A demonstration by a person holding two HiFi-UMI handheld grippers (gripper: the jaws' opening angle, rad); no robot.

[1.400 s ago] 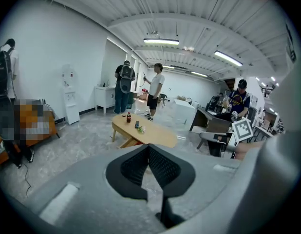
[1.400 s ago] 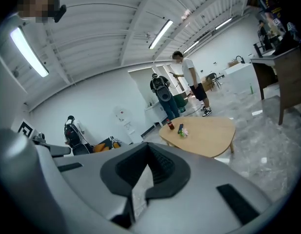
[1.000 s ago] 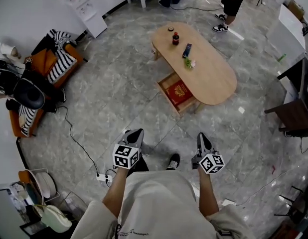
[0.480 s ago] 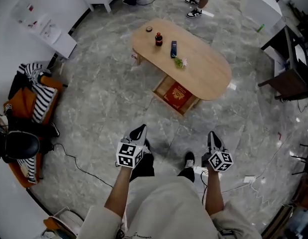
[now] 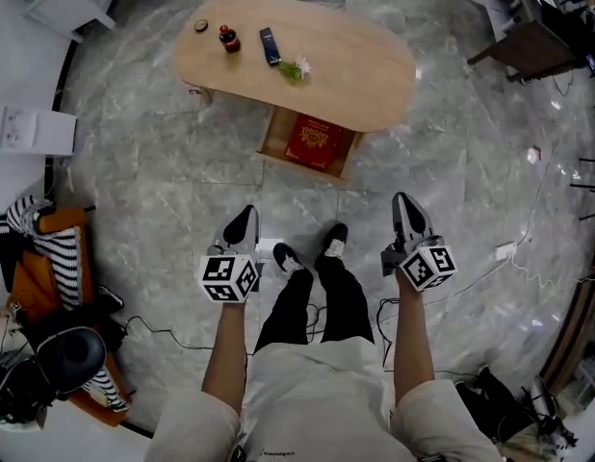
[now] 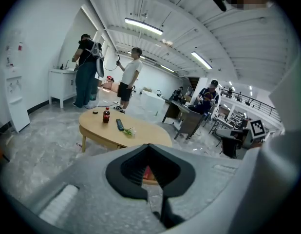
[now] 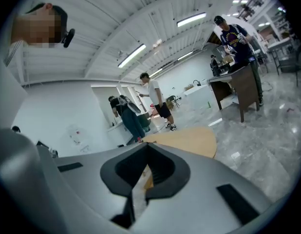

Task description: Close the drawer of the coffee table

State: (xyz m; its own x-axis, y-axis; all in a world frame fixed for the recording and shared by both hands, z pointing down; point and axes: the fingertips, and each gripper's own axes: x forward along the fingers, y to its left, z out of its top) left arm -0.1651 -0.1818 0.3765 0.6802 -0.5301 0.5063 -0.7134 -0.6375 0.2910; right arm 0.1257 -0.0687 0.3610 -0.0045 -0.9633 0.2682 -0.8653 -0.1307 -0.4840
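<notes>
The person has stepped round to face the still-open drawer (image 5: 310, 142) of the coffee table (image 5: 360, 61), left gripper (image 5: 242, 223) and right gripper (image 5: 405, 206) both closed, empty.

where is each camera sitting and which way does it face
Head view: on the person's head, looking steeply down at the coffee table and its open drawer; both arms, legs, shoes, the left gripper and right gripper show.
Left gripper view: rides on the left gripper, looking along its shut jaws towards the coffee table.
Right gripper view: rides on the right gripper, looking past its shut jaws at the coffee table's end.
Shared: all three see the coffee table.
</notes>
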